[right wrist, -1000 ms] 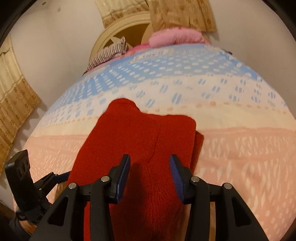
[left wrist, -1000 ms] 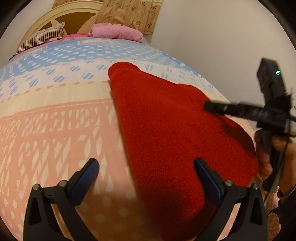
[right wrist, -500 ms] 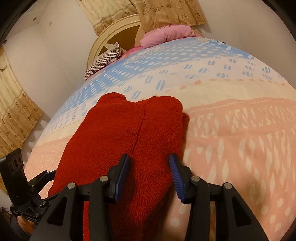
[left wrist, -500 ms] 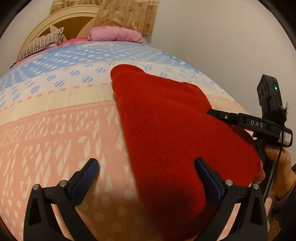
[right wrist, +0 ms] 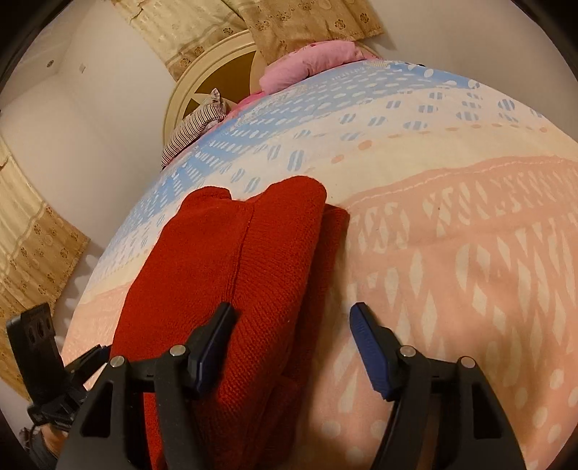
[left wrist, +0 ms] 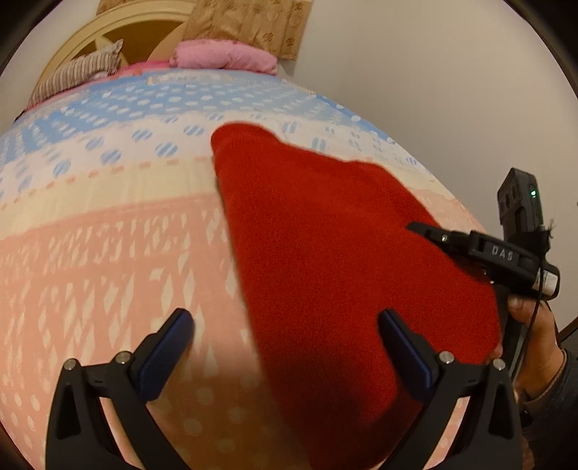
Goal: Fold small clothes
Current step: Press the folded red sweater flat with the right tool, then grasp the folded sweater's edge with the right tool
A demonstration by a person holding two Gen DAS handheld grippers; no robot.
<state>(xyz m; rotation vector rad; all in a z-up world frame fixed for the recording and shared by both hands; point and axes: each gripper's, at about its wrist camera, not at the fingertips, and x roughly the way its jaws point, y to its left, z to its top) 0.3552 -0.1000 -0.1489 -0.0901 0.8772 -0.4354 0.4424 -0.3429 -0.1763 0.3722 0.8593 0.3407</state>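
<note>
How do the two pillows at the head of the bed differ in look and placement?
The pink pillow is plain and plump; the striped pillow is dark-and-light striped, flatter, with a frilled end. In the left wrist view the pink one lies right of the striped one, under the tan curtain. Both rest against the cream headboard, beyond the red garment.

"das" on right tool (left wrist: 502,253)
</note>
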